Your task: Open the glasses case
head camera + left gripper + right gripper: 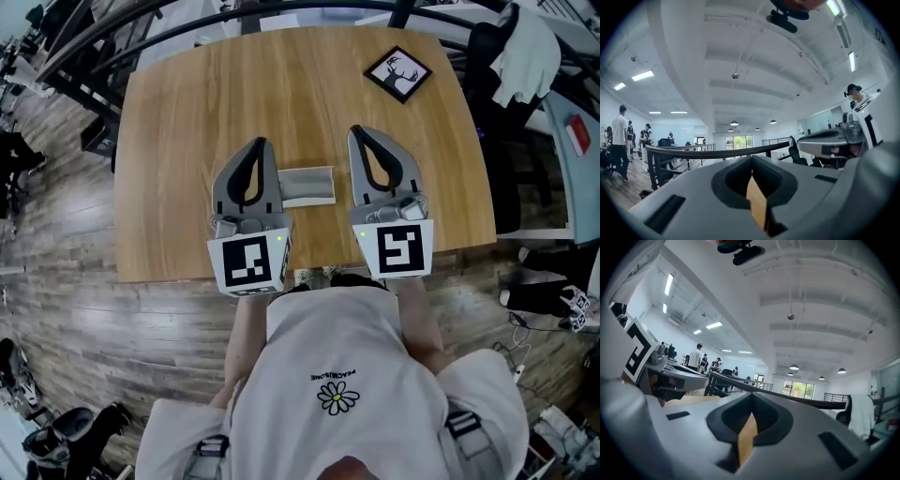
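Observation:
A flat grey glasses case lies on the wooden table, near its front edge. Both grippers are held above the table on either side of the case and point away from me, level. My left gripper is shut with nothing in it, and its body hides the case's left end. My right gripper is shut and empty too, just right of the case. In the left gripper view the left gripper has its jaws closed against each other, facing the room and ceiling. The right gripper view shows the right gripper the same way.
A small black-framed deer picture lies at the table's far right corner. A black railing runs behind the table. A chair draped with white cloth stands to the right. Several people stand far off in the room.

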Demonstrator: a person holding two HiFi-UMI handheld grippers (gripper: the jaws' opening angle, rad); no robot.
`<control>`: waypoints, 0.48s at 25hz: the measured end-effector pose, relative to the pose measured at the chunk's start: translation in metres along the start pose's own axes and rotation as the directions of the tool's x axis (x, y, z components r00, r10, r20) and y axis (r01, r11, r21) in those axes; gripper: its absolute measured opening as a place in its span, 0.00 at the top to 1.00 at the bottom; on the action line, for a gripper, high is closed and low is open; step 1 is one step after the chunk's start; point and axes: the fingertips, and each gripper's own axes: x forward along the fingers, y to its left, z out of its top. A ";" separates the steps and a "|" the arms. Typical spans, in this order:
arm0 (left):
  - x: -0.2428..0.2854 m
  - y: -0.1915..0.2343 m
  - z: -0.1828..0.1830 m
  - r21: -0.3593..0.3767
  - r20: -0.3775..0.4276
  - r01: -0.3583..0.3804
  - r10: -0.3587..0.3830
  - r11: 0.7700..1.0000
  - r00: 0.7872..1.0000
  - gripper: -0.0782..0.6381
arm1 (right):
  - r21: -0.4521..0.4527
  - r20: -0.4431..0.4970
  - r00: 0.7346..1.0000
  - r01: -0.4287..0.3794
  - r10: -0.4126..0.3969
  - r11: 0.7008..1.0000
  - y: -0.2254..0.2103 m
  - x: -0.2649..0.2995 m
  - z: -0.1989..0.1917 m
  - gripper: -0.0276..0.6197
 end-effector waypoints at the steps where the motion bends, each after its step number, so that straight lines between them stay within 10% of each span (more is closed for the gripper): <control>1: -0.001 0.000 -0.001 0.002 0.001 -0.002 0.002 1.000 1.000 0.87 | 0.003 -0.010 1.000 0.003 -0.003 1.000 0.002 -0.002 -0.004 0.95; 12: -0.002 0.007 -0.003 0.004 -0.006 -0.035 0.035 0.999 0.999 0.87 | 0.060 -0.050 0.999 0.012 -0.009 0.998 -0.003 -0.011 -0.020 0.95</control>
